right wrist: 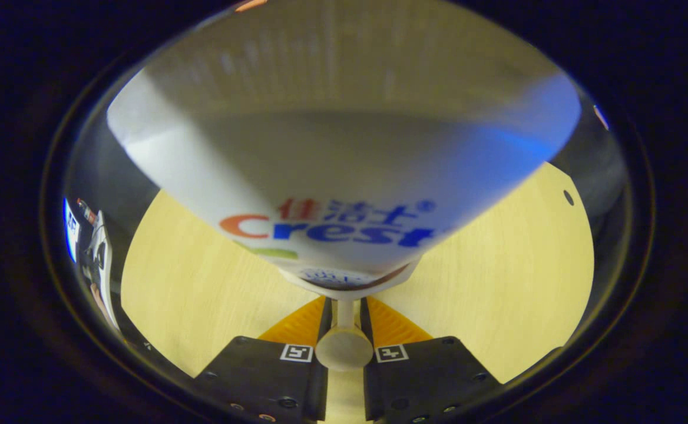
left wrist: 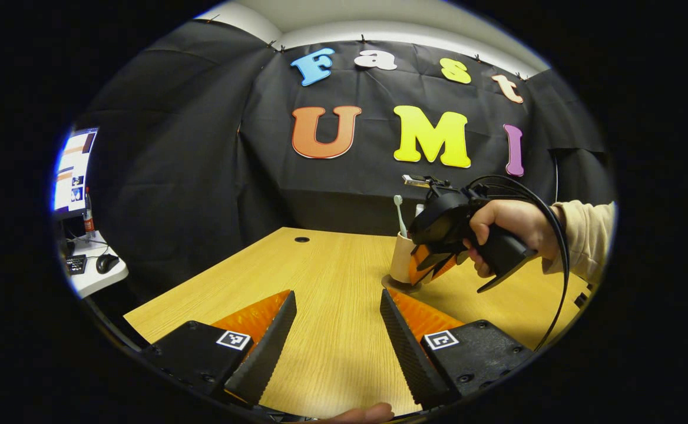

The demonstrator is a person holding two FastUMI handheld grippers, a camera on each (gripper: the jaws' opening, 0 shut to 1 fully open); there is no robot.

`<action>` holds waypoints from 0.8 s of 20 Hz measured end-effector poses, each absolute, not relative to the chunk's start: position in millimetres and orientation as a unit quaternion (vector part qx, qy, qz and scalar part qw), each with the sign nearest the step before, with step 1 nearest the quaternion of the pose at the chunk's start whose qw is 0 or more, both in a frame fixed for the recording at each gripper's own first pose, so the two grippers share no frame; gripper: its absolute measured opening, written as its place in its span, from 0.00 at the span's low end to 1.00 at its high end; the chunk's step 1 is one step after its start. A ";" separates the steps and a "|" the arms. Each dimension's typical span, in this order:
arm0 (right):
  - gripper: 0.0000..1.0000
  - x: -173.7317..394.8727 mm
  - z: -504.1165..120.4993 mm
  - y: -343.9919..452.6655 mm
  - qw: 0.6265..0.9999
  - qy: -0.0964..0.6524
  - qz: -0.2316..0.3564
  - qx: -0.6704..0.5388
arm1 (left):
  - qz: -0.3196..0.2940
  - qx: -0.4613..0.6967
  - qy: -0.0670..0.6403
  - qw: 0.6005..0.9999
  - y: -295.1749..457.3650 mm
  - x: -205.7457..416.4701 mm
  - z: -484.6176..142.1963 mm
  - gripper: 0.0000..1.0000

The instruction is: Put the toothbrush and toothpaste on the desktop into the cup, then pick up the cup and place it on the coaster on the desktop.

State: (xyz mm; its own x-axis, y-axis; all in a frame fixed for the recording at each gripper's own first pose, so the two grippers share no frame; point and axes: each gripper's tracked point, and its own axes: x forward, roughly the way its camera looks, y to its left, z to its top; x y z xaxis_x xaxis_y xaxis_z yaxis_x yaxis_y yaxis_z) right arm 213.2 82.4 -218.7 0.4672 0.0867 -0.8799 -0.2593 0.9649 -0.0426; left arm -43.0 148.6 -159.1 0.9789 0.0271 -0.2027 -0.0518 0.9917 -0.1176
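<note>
In the left gripper view a beige cup [left wrist: 402, 259] stands over a round brown coaster [left wrist: 399, 285] on the wooden desk [left wrist: 320, 265]. A white toothbrush [left wrist: 399, 215] sticks up out of it, and the toothpaste top [left wrist: 419, 208] peeks out behind. My right gripper [left wrist: 432, 268], held by a hand [left wrist: 506, 227], is at the cup's right side. In the right gripper view my right gripper [right wrist: 344, 306] is shut on the cup's handle [right wrist: 344, 346], with the white toothpaste tube [right wrist: 344, 176] looming just ahead. My left gripper [left wrist: 337, 294] is open over the desk, holding nothing.
A side table [left wrist: 93, 274] with a mouse, a keyboard and a lit monitor [left wrist: 74, 171] stands off the desk's left. A cable hole [left wrist: 301, 239] lies at the desk's back. A black cable [left wrist: 556, 235] loops from the right gripper.
</note>
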 end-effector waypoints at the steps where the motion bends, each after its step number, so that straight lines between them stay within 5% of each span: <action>1: 0.23 215.6 -218.0 81.3 0.851 0.508 0.097 -0.089 | 0.023 -0.061 0.102 0.993 152.4 -44.1 -160.3 0.91; 12: 0.29 206.1 -185.6 85.1 0.856 0.504 0.078 -0.084 | 0.023 -0.068 0.114 0.991 154.3 -54.4 -167.9 0.91; 13: 0.37 201.7 -174.8 85.9 0.860 0.497 0.083 -0.083 | 0.024 -0.068 0.116 0.991 154.1 -55.1 -169.1 0.91; 14: 0.58 196.7 -165.1 89.2 0.864 0.489 0.092 -0.074 | 0.024 -0.067 0.117 0.991 154.1 -54.6 -169.2 0.91; 16: 0.70 185.6 -145.6 82.8 0.875 0.472 0.091 -0.064 | 0.023 -0.061 0.115 0.991 153.2 -53.6 -166.2 0.91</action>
State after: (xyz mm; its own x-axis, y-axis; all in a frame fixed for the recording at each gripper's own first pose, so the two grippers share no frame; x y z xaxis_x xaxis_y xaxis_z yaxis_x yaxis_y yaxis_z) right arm 185.6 82.8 -145.6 0.5379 0.0991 -0.8371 -0.2206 0.9750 -0.0263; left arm -53.6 153.2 -166.2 0.9726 0.0318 -0.2303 -0.0600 0.9914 -0.1164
